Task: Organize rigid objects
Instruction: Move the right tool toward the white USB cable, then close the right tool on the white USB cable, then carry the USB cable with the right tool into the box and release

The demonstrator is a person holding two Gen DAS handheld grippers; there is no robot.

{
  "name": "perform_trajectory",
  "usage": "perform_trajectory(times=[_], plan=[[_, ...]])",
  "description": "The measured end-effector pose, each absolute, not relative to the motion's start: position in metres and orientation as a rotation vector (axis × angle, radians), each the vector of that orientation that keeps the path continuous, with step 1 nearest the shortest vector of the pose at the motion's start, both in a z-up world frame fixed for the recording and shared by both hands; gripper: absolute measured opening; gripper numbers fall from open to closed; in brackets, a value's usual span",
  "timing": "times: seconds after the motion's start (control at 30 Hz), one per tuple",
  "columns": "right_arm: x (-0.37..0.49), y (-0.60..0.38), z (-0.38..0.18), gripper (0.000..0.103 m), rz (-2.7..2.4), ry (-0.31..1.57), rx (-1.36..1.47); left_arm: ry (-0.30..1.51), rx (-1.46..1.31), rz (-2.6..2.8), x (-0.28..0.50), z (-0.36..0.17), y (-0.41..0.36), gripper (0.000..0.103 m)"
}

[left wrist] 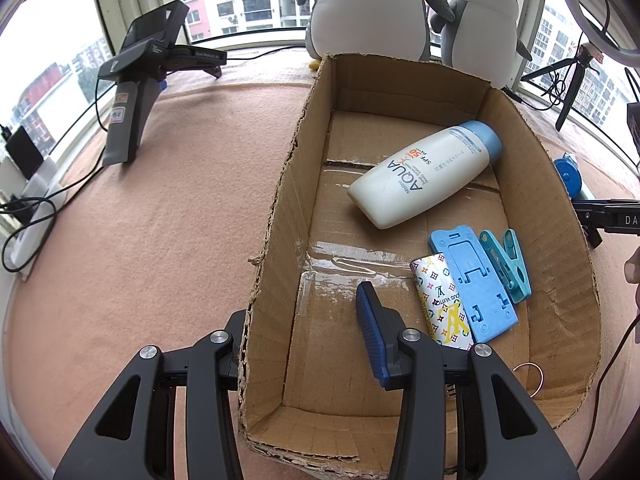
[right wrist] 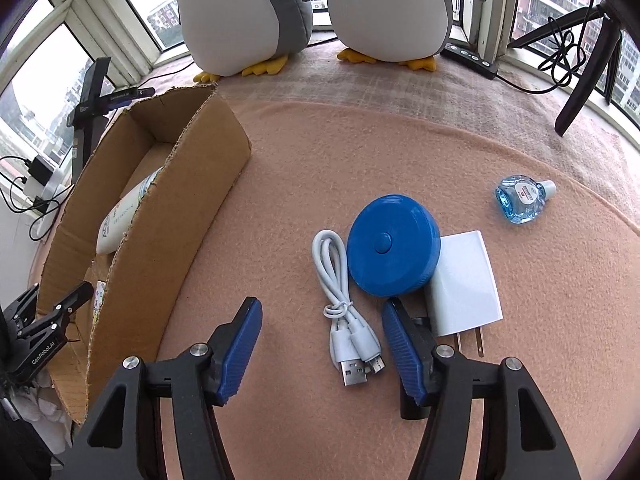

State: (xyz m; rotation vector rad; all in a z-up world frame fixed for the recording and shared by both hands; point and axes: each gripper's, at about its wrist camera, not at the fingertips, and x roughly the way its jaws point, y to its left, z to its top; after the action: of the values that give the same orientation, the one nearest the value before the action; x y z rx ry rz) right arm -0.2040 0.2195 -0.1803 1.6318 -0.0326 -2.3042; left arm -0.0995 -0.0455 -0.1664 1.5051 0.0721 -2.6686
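The cardboard box (left wrist: 288, 184) holds a white sunscreen bottle (left wrist: 424, 172), a blue phone stand (left wrist: 474, 284), a teal clip (left wrist: 508, 264) and a small patterned box (left wrist: 442, 304). My left gripper (left wrist: 304, 332) is open and straddles the box's left wall, with one finger inside and the other outside. On the pink blanket right of the box (right wrist: 160, 220) lie a coiled white USB cable (right wrist: 340, 300), a blue round disc (right wrist: 394, 246), a white charger plug (right wrist: 466, 284) and a small blue dropper bottle (right wrist: 522, 200). My right gripper (right wrist: 320, 308) is open, its fingers either side of the cable.
Two penguin plush toys (left wrist: 372, 4) stand behind the box by the window. A spare black gripper (left wrist: 140, 80) rests at the far left, with a power strip and cables (left wrist: 32, 216) at the blanket's left edge. Tripod legs (right wrist: 588, 64) stand at the far right.
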Motion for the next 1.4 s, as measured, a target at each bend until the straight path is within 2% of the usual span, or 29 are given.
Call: perform_trajectory(times=[0.23,0.33,0.57,0.7,0.93,1.17,1.4], plan=[[-0.205,0.210,-0.182,0.049,-2.322,0.100,1.654,0.071,1.505,-2.669,-0.100,-0.166,-0.045,0.042],[-0.203,0.203,-0.183,0.040,-2.340,0.216,1.668,0.072,1.505,-2.668,-0.100,-0.166,-0.045,0.042],[-0.202,0.201,-0.182,0.017,-2.330,0.224,1.693,0.075,1.505,-2.669,-0.100,-0.167,-0.046,0.042],[-0.199,0.201,-0.183,0.017,-2.337,0.192,1.700,0.079,1.503,-2.670,-0.099,-0.168,-0.046,0.042],[-0.182,0.208,-0.180,0.016,-2.325,-0.022,1.704,0.080,1.503,-2.671,-0.099,-0.169,-0.046,0.042],[-0.165,0.209,-0.170,0.016,-2.342,-0.107,1.673,0.076,1.500,-2.672,-0.100,-0.170,-0.046,0.042],[-0.153,0.194,-0.130,0.016,-2.366,-0.113,1.559,0.079,1.501,-2.671,-0.100,-0.170,-0.046,0.042]])
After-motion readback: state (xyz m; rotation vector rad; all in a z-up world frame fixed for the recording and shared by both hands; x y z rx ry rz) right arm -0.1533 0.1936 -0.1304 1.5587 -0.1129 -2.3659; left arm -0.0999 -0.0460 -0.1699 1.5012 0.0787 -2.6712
